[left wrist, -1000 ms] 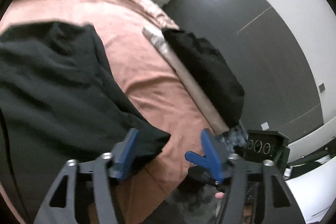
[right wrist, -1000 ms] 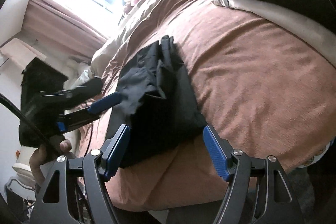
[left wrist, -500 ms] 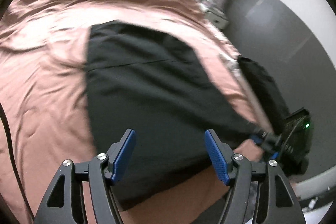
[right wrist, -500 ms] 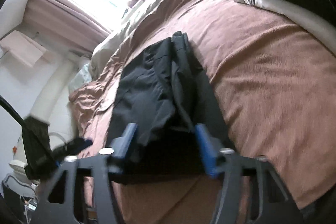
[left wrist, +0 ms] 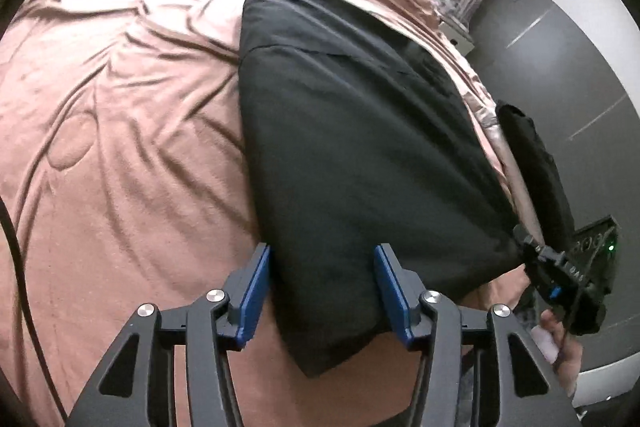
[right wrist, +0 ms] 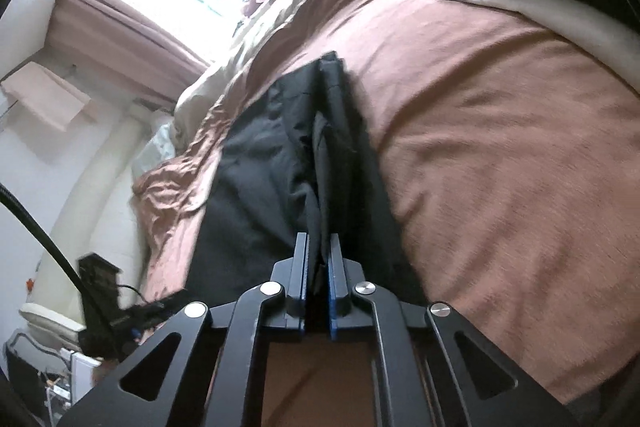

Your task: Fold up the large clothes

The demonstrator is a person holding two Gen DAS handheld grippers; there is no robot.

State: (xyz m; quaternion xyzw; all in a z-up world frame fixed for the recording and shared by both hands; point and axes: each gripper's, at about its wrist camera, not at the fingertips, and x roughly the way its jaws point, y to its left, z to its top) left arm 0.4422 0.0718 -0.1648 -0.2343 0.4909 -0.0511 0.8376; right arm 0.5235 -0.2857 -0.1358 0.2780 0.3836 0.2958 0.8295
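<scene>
The right gripper (right wrist: 319,259) has its jaws pressed together on a gathered fold at the near edge of the black garment (right wrist: 280,187), after closing down on it just now; the cloth bunches into a ridge that rises straight ahead from between the blue pads (right wrist: 333,267). Beyond that pinch the garment runs away from the jaws in a long, narrow strip, lying on the brown bedspread (right wrist: 500,167), which spreads wide to the right of the jaws. To the left and a little below the jaws the other gripper shows dark and blurred at the bed's edge.

The left gripper (left wrist: 322,289) has its jaws apart, having narrowed somewhat just now, with the near corner of the black garment (left wrist: 352,131) lying between the blue pads (left wrist: 256,287). The left pad sits right at the cloth's edge, but whether either pad presses on it cannot be told. Ahead of the jaws the garment fans out broad and flat across the bedspread (left wrist: 120,131), which lies creased to the left of the jaws. Off to the right of the jaws, the garment's other near corner is drawn taut toward the right gripper (left wrist: 528,247), held by a hand (left wrist: 560,347). Farther right, another dark cloth (left wrist: 536,163) hangs over the bed's side.
</scene>
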